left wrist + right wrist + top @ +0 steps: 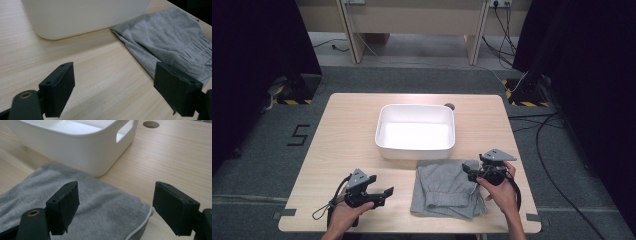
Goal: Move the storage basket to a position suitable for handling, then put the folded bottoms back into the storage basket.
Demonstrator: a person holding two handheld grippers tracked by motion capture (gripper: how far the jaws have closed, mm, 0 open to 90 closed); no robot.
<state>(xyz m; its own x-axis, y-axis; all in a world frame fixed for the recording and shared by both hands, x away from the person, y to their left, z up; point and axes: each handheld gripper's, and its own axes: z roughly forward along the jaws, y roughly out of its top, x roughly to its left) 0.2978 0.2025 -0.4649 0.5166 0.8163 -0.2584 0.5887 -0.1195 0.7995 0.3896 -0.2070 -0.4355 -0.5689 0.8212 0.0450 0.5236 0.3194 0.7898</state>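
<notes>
Grey carpet is surrounding my wooden desk (337, 130), where a white tub (415, 131) is sitting empty mid-desk. Folded grey shorts (446, 190) are lying just in front of it, touching its wall, long axis running toward the near edge. My left tool (382, 196) is hovering over bare wood, jaws apart. My right tool (468, 169) is gaping at the shorts' far right corner.
</notes>
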